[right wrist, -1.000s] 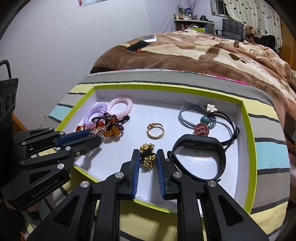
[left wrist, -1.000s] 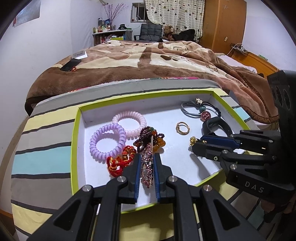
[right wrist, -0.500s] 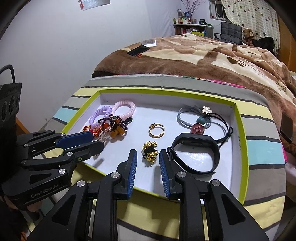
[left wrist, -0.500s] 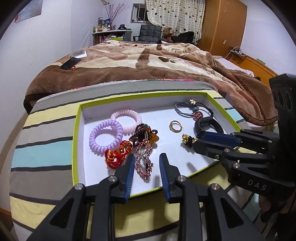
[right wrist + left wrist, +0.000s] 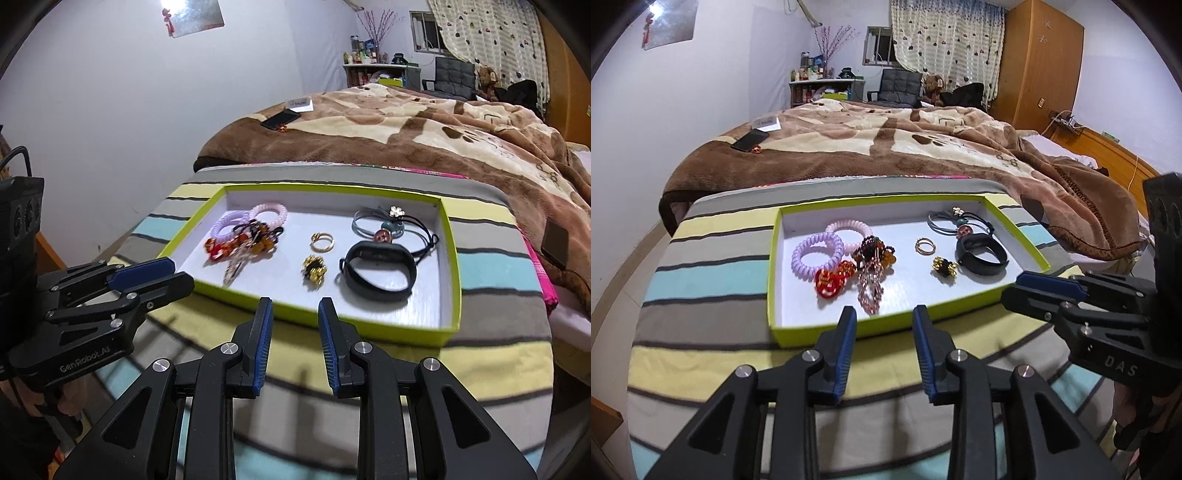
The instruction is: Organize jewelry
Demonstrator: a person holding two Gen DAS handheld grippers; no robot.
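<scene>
Now both grippers hang open and empty just outside the green tray — the left gripper faces the pink hair clip, whose long side points at it, and the right gripper faces the gold bead clump

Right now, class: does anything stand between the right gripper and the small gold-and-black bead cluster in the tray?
Only the tray's near wall, a low lime-green rim, lies between the open right gripper and the bead cluster. The black wristband sits to its right and the gold ring lies beyond it.
</scene>
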